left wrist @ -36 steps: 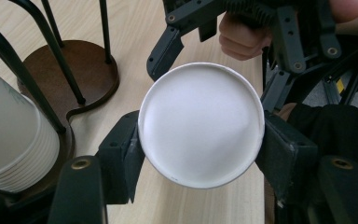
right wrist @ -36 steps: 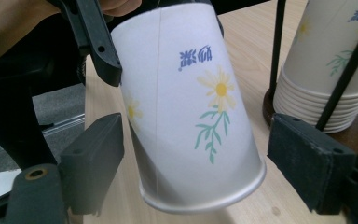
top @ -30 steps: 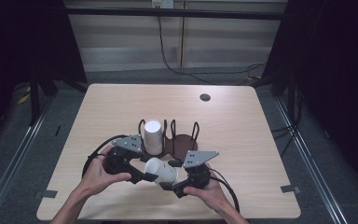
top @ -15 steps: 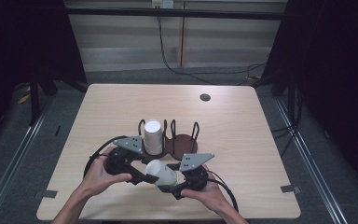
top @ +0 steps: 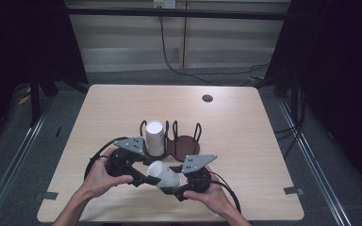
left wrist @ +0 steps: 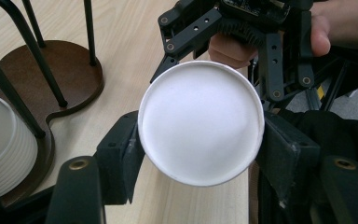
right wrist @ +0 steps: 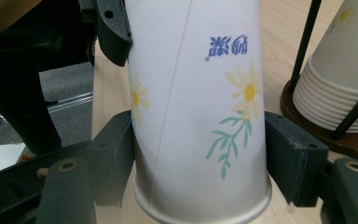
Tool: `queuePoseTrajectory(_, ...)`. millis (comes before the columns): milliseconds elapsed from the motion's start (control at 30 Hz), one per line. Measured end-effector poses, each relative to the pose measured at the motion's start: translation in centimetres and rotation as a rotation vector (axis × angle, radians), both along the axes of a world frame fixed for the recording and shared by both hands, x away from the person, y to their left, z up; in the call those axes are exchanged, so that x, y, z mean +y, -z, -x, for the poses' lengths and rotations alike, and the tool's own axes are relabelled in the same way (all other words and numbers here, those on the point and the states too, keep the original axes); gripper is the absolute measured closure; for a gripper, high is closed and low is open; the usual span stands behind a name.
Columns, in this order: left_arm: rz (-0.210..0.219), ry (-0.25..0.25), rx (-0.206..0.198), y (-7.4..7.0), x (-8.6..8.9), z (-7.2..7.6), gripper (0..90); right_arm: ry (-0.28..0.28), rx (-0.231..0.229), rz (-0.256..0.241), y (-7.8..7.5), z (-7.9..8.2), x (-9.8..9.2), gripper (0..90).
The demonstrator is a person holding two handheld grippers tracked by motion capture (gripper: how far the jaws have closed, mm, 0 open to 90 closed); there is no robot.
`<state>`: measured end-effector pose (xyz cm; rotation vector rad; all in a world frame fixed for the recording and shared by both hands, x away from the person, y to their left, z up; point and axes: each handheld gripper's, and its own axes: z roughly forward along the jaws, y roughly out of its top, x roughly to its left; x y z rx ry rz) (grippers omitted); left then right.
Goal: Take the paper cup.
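Observation:
A white paper cup (top: 162, 174) with a daisy print hangs on its side just above the front of the table, between both grippers. My left gripper (top: 143, 178) is shut on its narrow end; the left gripper view faces that round white end (left wrist: 200, 123), with a pad pressed on each side. My right gripper (top: 176, 188) is shut on the wider part, and the cup's printed wall (right wrist: 198, 93) stands between its two pads with the rolled rim nearest the camera. The left gripper's jaw touches the cup's far end in the right gripper view.
Just behind the grippers stands a brown cup holder (top: 185, 145) with black wire posts; its left bay holds a stack of several cups (top: 154, 136), its right bay is bare. A small dark disc (top: 207, 98) lies far back on the wooden table (top: 122, 108).
The cup and the right gripper have drifted slightly toward the front edge. Both grippers keep the same hold on the cup.

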<state>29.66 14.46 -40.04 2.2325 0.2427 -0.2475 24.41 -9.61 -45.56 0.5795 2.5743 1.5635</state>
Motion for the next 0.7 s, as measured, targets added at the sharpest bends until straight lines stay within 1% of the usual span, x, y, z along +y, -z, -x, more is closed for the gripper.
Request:
queuePoseTrajectory(33, -0.001, -0.004, 0.005, 0.0, 0.0, 0.0, 35.8, 0.0, 0.001, 0.0, 0.0, 0.0, 0.0, 30.6)
queuePoseTrajectory(67, 0.012, -0.014, 0.009, 0.0, 0.1, 0.0, 35.5, -0.002, 0.009, -0.001, 0.1, -0.1, 0.0, 30.6)
queuePoseTrajectory(100, 0.012, -0.014, 0.009, 0.0, 0.1, 0.0, 34.4, -0.002, 0.009, -0.001, 0.1, -0.1, 0.0, 30.6)
queuePoseTrajectory(167, 0.017, -0.022, 0.002, -0.1, 0.1, -0.1, 29.5, 0.001, 0.008, 0.005, 0.1, -0.1, 0.0, 30.6)
queuePoseTrajectory(200, 0.016, -0.024, 0.004, -0.1, 0.0, -0.1, 29.5, 0.005, 0.007, 0.003, 0.0, -0.2, -0.1, 30.7)
queuePoseTrajectory(233, 0.014, -0.025, 0.006, -0.1, 0.0, -0.1, 27.2, 0.007, 0.013, -0.001, 0.0, -0.2, -0.2, 30.9)
queuePoseTrajectory(267, 0.012, -0.024, 0.006, 0.0, -0.1, 0.0, 26.5, 0.009, 0.015, -0.002, -0.1, -0.2, -0.3, 31.1)
queuePoseTrajectory(300, 0.013, -0.017, 0.004, 0.0, -0.1, 0.0, 23.4, 0.016, 0.016, -0.005, -0.3, -0.3, -0.5, 31.4)
queuePoseTrajectory(333, 0.006, -0.012, -0.002, 0.0, -0.2, 0.0, 23.5, 0.017, 0.017, -0.007, -0.4, -0.3, -0.6, 31.4)
queuePoseTrajectory(400, -0.014, -0.023, -0.01, -0.1, -0.3, 0.0, 22.4, 0.024, 0.021, -0.009, -0.5, -0.4, -0.8, 31.5)
queuePoseTrajectory(500, -0.014, -0.023, -0.013, -0.3, -0.2, 0.0, 22.3, 0.028, 0.019, -0.005, -0.5, -0.5, -1.0, 31.5)
queuePoseTrajectory(567, -0.024, -0.025, -0.024, -0.4, -0.1, 0.0, 22.3, 0.037, 0.028, -0.001, -0.5, -0.5, -1.1, 31.5)
queuePoseTrajectory(600, -0.04, -0.031, -0.031, -0.5, -0.1, 0.0, 22.2, 0.036, 0.03, -0.001, -0.5, -0.6, -1.2, 31.6)
queuePoseTrajectory(633, -0.04, -0.031, -0.031, -0.5, -0.1, 0.0, 22.2, 0.036, 0.03, -0.001, -0.5, -0.6, -1.2, 31.6)
queuePoseTrajectory(667, -0.062, -0.047, -0.047, -0.5, 0.0, 0.0, 22.1, 0.037, 0.033, 0.004, -0.6, -0.6, -1.2, 31.6)
queuePoseTrajectory(700, -0.062, -0.047, -0.047, -0.5, 0.0, 0.0, 21.6, 0.037, 0.033, 0.004, -0.6, -0.6, -1.2, 31.6)
